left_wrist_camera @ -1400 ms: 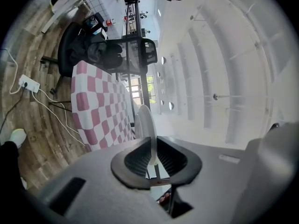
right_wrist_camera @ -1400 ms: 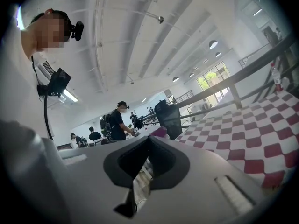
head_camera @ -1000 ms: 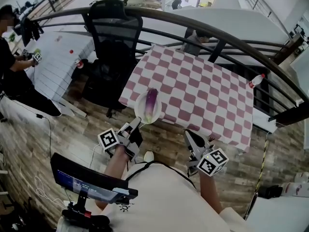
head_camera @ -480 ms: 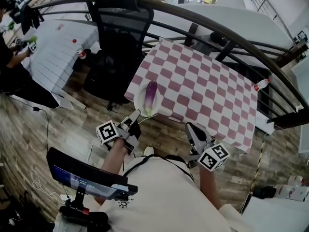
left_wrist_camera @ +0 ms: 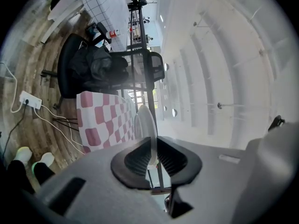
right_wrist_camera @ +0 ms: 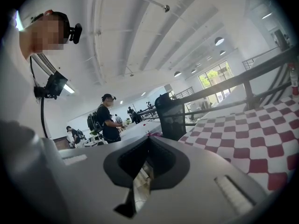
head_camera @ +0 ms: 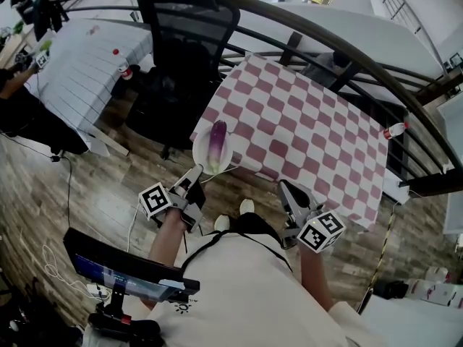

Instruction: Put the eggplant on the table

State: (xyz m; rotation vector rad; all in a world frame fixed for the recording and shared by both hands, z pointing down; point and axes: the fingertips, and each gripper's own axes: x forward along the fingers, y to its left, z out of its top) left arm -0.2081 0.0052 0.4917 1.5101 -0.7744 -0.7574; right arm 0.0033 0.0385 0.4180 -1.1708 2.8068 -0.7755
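White plate [head_camera: 200, 152], held by its near rim in the left gripper [head_camera: 196, 175], carries the purple eggplant [head_camera: 217, 144], which lies lengthwise across the middle of the dish with its paler end toward the person. In the left gripper view the 2 dark jaws are clenched on the thin rim of the plate [left_wrist_camera: 145, 123], which shows edge-on and runs straight away from the left gripper [left_wrist_camera: 152, 146]; the pads press on both faces of the rim with only the plate's thickness between them. From the head view the plate sits at the near left corner of the table [head_camera: 311, 132], which is covered in a red-and-white checked cloth; part of the dish overlaps the cloth and part hangs over the wooden floor [head_camera: 101, 186]. Whether the plate's underside touches the cloth cannot be told. The eggplant is therefore on the plate, not on the table itself. The right gripper [head_camera: 285, 188] is held low near the person's body, short of the table's near edge and well apart from the plate. In the right gripper view the jaws of the right gripper [right_wrist_camera: 149, 141] meet at their tips with nothing between them. A black office chair [head_camera: 189, 42] stands just beyond the table's left side.
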